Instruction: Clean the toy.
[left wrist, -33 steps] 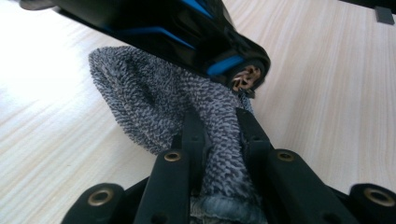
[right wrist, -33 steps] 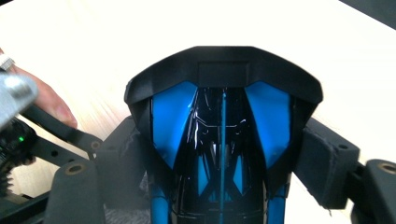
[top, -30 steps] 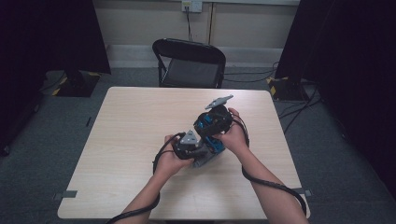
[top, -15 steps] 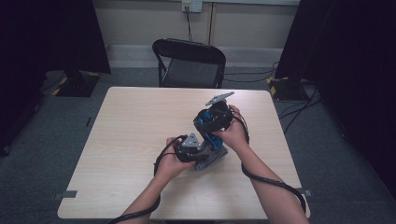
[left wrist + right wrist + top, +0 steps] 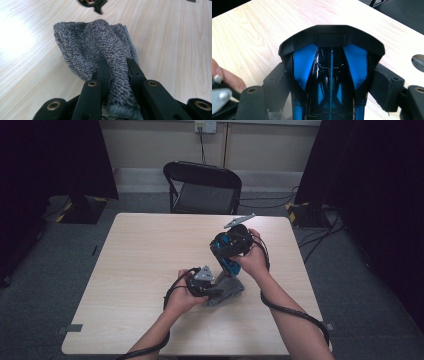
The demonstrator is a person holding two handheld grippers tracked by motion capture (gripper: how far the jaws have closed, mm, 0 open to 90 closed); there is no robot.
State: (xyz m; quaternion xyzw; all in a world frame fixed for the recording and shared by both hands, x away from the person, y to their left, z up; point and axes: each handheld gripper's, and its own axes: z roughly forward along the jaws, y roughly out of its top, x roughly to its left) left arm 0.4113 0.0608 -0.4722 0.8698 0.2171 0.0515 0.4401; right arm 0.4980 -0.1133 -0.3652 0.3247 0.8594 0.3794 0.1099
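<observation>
At the frame's centre, the left gripper [image 5: 117, 72] pinches a soft, limp grey cloth [image 5: 100, 47] while the right gripper [image 5: 332, 82] clamps a rigid, likely slippery blue-and-black object [image 5: 331, 62].

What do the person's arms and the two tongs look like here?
Both forearms are bare, with no sleeves in view. The left tongs have two slim black jaws with brass-coloured rivets. The right tongs have a black body and blocky black jaws. Each carries a grey three-cornered plate on top and trails a thick black cable along the arm.
</observation>
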